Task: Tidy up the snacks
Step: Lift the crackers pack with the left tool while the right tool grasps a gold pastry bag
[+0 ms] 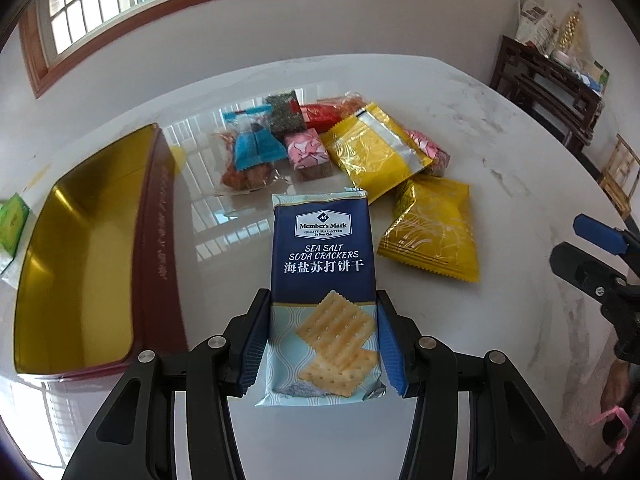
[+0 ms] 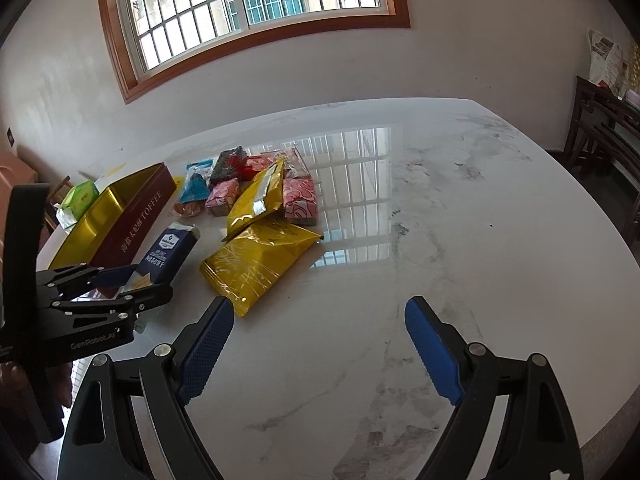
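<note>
My left gripper is shut on a blue pack of sea salt soda crackers, holding it by its lower end above the marble table. The pack also shows in the right wrist view, in the left gripper. An open gold-lined maroon toffee tin lies to the left of it, empty inside; it also shows in the right wrist view. A pile of snack packs lies beyond: yellow, pink, red, blue wrappers. My right gripper is open and empty over bare table.
A green packet lies left of the tin. A dark wooden side table with items stands by the wall at the right. A window is behind the table. The table edge curves at the right.
</note>
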Tool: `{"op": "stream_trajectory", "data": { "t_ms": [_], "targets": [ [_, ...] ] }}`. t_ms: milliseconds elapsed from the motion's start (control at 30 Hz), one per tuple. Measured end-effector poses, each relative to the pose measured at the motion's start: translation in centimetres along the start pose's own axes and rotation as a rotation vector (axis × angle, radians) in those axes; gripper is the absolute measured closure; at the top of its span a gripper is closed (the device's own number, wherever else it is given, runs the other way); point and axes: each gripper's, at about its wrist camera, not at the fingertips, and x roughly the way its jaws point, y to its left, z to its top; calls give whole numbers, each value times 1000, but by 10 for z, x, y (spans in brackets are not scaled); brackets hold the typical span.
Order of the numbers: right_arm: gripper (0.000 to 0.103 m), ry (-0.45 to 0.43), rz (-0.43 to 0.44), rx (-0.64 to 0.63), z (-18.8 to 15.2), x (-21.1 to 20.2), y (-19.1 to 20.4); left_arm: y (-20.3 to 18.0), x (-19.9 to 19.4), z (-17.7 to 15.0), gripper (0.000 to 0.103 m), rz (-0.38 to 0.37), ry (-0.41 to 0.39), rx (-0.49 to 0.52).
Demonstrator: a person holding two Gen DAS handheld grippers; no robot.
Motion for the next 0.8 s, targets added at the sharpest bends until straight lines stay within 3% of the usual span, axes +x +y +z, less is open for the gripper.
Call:
{"op": "stream_trajectory", "data": {
  "t_ms": [300, 800],
  "targets": [
    [17, 31, 42, 19, 8, 7, 10, 6, -27, -2, 52, 13, -28, -27],
    [17, 182, 57, 159, 41, 57, 32, 22, -63, -7, 52, 36, -54, -52]
  ]
}}
